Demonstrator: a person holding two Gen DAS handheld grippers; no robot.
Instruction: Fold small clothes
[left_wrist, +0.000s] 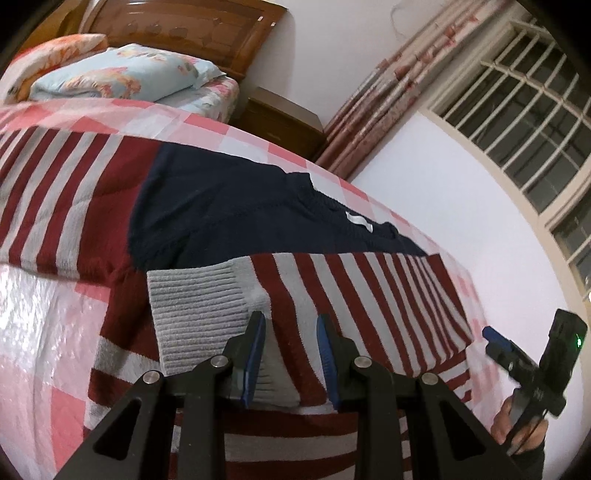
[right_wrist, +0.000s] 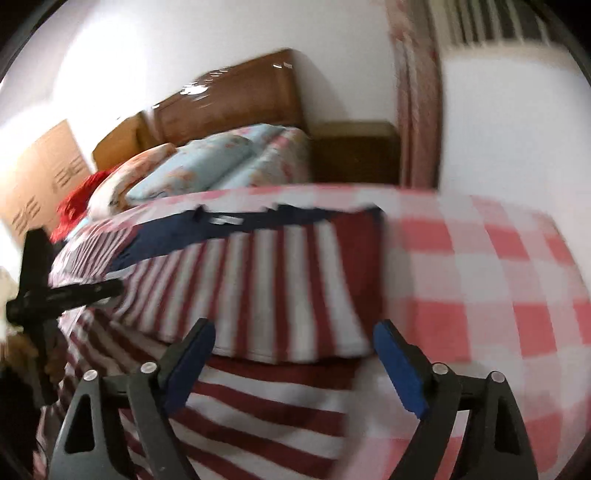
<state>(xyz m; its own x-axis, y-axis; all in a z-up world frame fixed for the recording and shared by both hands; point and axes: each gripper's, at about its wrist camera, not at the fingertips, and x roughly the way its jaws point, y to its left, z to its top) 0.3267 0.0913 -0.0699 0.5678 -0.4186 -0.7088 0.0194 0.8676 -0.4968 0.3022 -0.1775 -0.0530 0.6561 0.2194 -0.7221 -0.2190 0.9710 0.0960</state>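
The sweater (left_wrist: 207, 206) lies flat on the checked bedspread (left_wrist: 236, 129), red and grey stripes with a navy yoke, stretched across the bed. In the left wrist view its long axis runs from the lower left up toward the collar (left_wrist: 332, 206) at the right, where a white label shows, so the neck points to the wall with the window (left_wrist: 517, 122). One sleeve (left_wrist: 332, 291) is folded across the body, its stripes running crosswise to those below it, and the grey ribbed cuff (left_wrist: 195, 314) ends at the left.

The left gripper (left_wrist: 291, 354) sits right over that sleeve, fingers narrowly apart with a raised fold of the knit between the blue pads (left_wrist: 255, 354), which appear to pinch it.

The right gripper (right_wrist: 295, 365) comes in over the sleeve's other end, near the shoulder, in a blurred view; its fingers stand wide apart, nothing between them but striped cloth lying beneath. From the left wrist view it shows at the bed's edge, a hand (left_wrist: 517, 424) around its handle.

Pillows (left_wrist: 122, 74) rest by the wooden headboard (left_wrist: 184, 26) beyond.
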